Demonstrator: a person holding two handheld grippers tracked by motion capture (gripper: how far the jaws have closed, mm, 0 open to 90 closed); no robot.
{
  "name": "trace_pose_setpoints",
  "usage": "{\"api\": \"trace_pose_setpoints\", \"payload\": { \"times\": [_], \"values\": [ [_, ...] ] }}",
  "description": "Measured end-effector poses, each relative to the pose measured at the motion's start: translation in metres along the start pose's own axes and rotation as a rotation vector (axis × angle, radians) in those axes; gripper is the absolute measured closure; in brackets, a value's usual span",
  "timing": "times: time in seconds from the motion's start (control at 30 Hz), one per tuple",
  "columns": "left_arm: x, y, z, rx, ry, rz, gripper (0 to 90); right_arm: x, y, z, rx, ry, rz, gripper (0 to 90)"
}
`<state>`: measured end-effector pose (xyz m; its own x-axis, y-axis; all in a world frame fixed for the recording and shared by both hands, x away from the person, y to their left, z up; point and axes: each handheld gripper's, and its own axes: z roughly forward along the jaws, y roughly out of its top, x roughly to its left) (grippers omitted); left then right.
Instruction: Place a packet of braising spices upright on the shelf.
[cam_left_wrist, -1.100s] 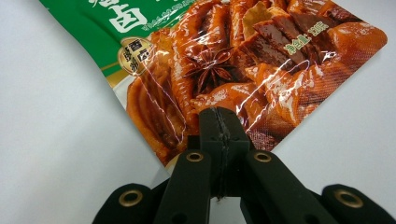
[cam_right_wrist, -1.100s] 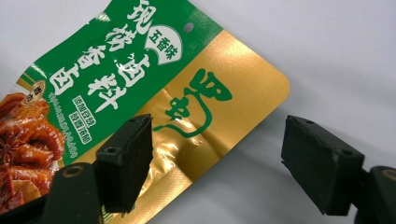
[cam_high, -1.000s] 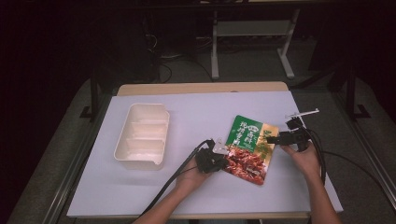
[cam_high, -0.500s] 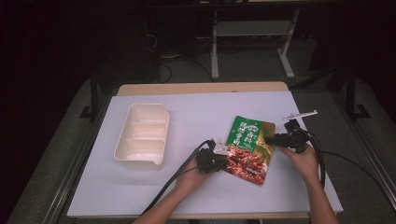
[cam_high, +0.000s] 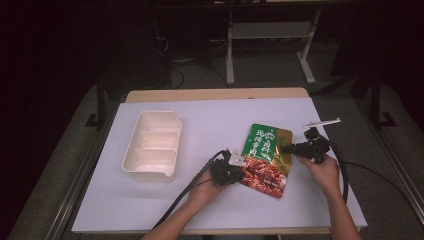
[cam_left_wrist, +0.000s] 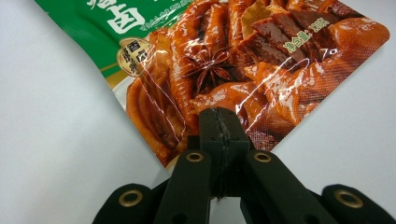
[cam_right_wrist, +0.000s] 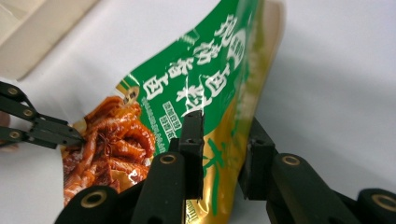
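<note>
- White table cover (cam_high: 200, 210), spread over a wooden tabletop (cam_high: 215, 94).
- Cream compartment tray (cam_high: 152, 145), lying at the cover's left half.
- White metal stand (cam_high: 270, 50), on the floor beyond the table.

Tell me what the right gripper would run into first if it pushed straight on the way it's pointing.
The snack pouch. The right gripper has its jaws open on either side of the pouch's gold edge, so going on would likely drive the pouch deeper between them. Farther along that line sits the left gripper, clamped on the pouch's opposite edge.
</note>
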<state>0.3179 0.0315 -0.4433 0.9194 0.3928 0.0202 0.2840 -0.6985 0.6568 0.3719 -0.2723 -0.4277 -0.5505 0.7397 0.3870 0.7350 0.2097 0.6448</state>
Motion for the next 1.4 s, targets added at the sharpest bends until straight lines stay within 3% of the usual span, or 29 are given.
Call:
{"api": "trace_pose_setpoints", "payload": {
  "times": [0.17, 0.37, 0.47, 0.63, 0.73, 1.0, 1.4],
  "values": [
    [0.000, 0.000, 0.000, 0.001, -0.002, -0.001, 89.8, -0.001, -0.003, 0.016, 0.033, -0.009, 0.009, 75.2],
    [0.000, 0.000, 0.000, -0.006, 0.005, -0.002, 89.8, -0.002, -0.004, 0.023, 0.043, -0.012, 0.014, 79.4],
    [0.000, 0.000, 0.001, -0.017, 0.008, -0.009, 89.7, -0.001, -0.004, 0.023, 0.044, -0.031, 0.000, 87.3],
    [0.005, -0.001, -0.003, -0.055, -0.032, -0.061, 87.6, 0.003, -0.002, 0.019, 0.040, -0.037, -0.026, 89.0],
    [0.004, -0.001, -0.008, -0.082, -0.042, -0.066, 85.5, 0.003, -0.001, 0.015, 0.025, -0.024, -0.020, 89.1],
    [-0.002, -0.005, -0.028, -0.145, -0.060, -0.050, 76.2, 0.017, 0.009, -0.004, -0.031, -0.016, -0.054, 89.3],
    [-0.007, -0.020, -0.053, -0.183, -0.059, -0.044, 60.3, 0.039, 0.024, -0.021, -0.071, -0.013, -0.108, 89.6]
  ]
}}
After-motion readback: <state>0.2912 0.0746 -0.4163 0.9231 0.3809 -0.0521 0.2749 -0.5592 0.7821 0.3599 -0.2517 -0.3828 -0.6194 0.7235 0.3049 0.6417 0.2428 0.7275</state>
